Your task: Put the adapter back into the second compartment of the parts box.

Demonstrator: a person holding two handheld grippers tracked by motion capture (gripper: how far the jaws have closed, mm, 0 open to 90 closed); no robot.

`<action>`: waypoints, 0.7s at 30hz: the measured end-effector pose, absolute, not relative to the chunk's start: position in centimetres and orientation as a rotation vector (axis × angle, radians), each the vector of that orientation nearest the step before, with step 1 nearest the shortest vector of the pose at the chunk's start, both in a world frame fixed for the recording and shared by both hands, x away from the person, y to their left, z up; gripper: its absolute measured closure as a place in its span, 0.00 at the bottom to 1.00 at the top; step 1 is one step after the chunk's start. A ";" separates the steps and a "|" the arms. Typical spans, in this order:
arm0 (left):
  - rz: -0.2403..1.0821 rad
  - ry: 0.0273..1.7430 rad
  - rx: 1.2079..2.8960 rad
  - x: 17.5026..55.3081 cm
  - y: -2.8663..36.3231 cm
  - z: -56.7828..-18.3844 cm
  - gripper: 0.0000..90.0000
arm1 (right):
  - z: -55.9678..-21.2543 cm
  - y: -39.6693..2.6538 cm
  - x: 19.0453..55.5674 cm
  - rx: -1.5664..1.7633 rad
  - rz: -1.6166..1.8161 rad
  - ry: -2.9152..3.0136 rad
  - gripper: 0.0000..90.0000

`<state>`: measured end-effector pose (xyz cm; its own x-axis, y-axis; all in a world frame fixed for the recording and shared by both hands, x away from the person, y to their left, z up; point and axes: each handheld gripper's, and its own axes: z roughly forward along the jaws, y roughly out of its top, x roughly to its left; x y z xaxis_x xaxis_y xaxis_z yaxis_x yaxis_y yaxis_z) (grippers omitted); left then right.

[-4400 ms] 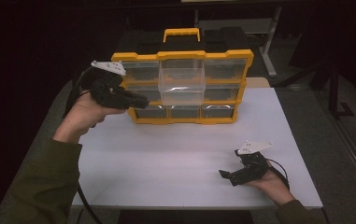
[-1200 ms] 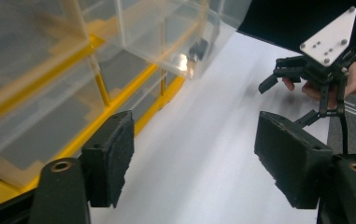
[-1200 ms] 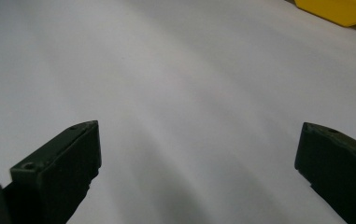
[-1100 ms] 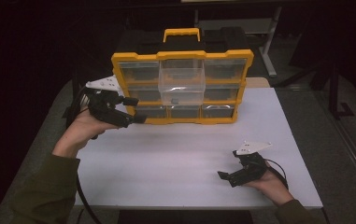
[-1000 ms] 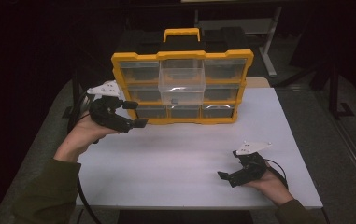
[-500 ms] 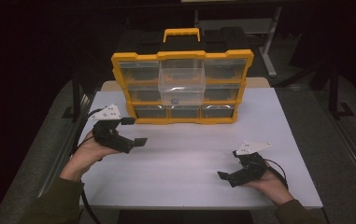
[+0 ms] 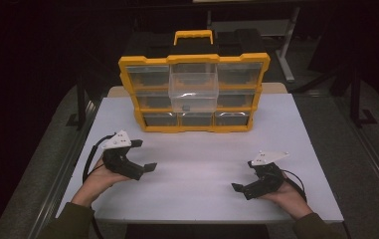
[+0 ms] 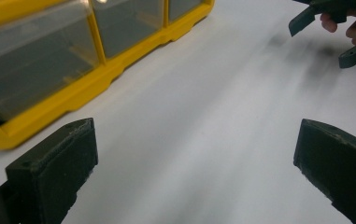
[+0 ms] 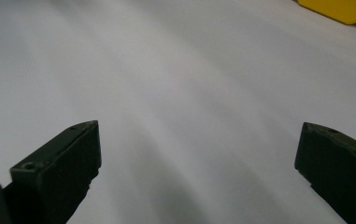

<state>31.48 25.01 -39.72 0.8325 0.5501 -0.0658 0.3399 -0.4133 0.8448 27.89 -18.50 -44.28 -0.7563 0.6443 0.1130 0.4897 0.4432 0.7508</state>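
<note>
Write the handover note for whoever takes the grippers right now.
Left gripper: jaws have just been opening, now wide, nothing between them, low over the white table in front of the yellow organizer.
Right gripper: open, empty, resting at the table's near right.
Organizer stands upright at the far edge; its clear middle drawer sticks out, the other drawers sit flush.
Done: drawer pulled out.
Left: whatever goes into or comes out of that drawer; neither gripper touches it.

A white table (image 7: 197, 194) is being lit from above against a dark room. Behind it, grey metal legs of another table (image 7: 289, 45) are being shown on the floor, and a black upright stand (image 7: 80, 102) is being seen at the left edge.
</note>
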 end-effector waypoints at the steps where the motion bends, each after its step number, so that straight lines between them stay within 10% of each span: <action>1: 0.269 0.656 2.034 31.4 25.1 -40.1 0.00 | -44.3 -18.5 27.9 0.995 1.207 2.503 0.00; 21: 0.286 0.658 2.092 30.2 25.6 -44.0 0.00 | -44.4 -18.5 27.9 1.003 1.199 2.501 0.00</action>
<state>30.17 25.59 -44.03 0.8317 0.5536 -0.0433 0.3464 -0.4562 0.8197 27.90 -18.53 -44.38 -0.7523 0.6492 0.1120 0.4939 0.4432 0.7481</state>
